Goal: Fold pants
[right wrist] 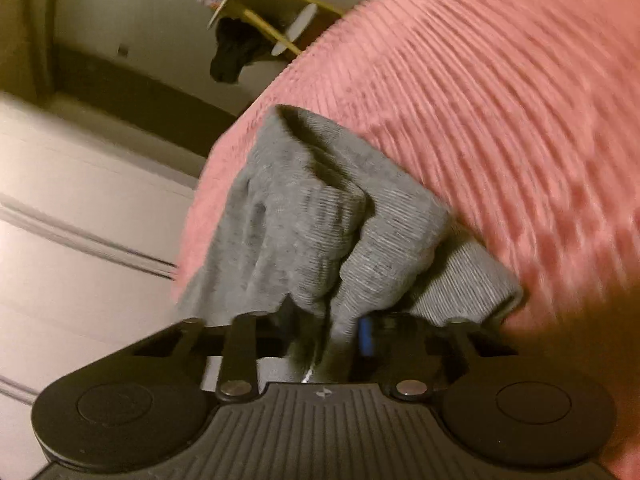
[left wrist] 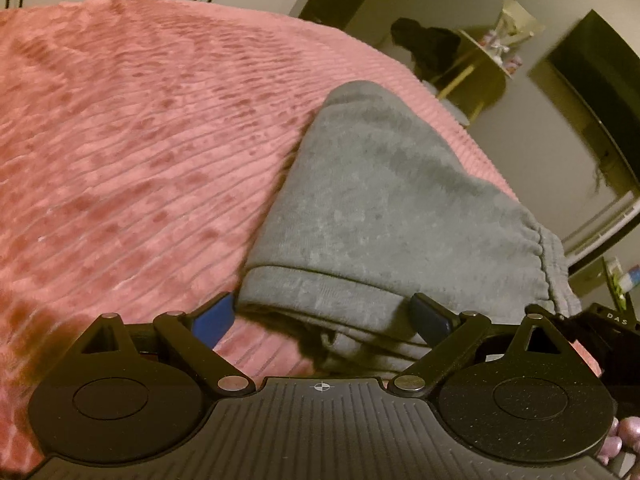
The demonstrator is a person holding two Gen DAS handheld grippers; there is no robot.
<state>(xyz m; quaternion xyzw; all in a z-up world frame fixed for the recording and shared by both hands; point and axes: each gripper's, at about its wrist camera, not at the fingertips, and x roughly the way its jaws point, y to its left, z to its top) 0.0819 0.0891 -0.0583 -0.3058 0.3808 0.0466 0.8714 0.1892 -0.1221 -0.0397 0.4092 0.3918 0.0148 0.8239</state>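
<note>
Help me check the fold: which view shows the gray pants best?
The left wrist view: the gray pants lie folded on the pink blanket, outline visible. The right wrist view shows only bunched, blurred fabric pinched in the right tool.

Heathered grey sweatpants (left wrist: 384,200) lie ahead of the black, blue-padded left gripper (left wrist: 326,314) on a pink ribbed blanket (left wrist: 140,140).

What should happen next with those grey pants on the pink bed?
Probably the open left gripper should close on the folded edge of the grey pants lying between its fingers, since the right gripper already pinches bunched cloth above the pink blanket.
</note>
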